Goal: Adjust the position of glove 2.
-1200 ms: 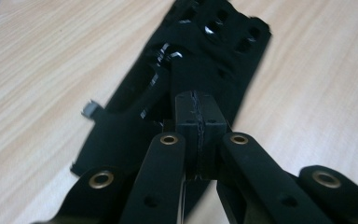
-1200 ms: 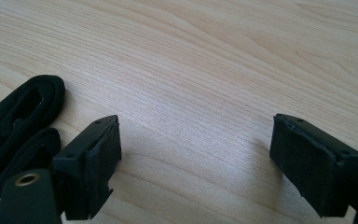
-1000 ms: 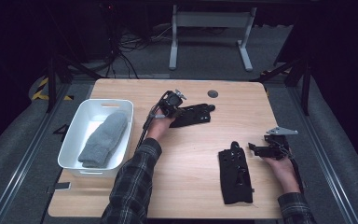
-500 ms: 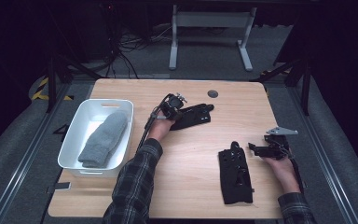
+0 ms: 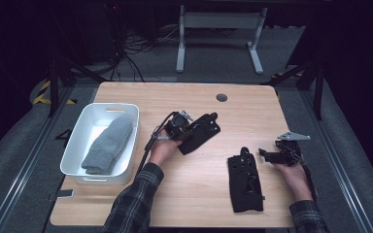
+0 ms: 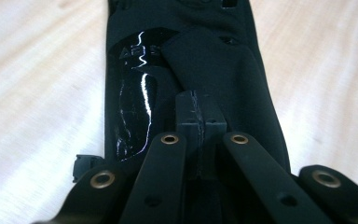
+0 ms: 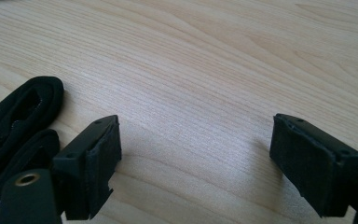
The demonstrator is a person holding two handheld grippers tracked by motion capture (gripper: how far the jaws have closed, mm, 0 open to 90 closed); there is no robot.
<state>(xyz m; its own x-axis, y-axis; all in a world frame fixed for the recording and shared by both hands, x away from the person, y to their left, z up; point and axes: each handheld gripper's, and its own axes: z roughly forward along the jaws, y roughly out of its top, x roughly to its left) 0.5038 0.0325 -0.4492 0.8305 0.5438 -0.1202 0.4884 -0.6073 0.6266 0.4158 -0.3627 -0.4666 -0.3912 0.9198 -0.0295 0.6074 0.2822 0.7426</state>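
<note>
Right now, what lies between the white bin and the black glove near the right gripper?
In the high view, between the white bin and that black glove lies the left forearm on bare table.

Bare wood is lying open across the far half of the counter [image 5: 252, 97], broken by one dark round grommet [image 5: 221, 97] near the back edge. A white bin [image 5: 126, 145] with a grey sock [image 5: 108, 144] in it is walling off my left flank. The black glove [image 5: 200, 132] my left tool [image 5: 187, 128] is clamping is stretching across the middle, and a second black glove [image 5: 244, 183] is lying flat just left of my right tool [image 5: 267, 154], whose jaws are gaping over bare wood. Between the two gloves a clear lane is running toward me; the counter's near left corner is also staying free.
</note>
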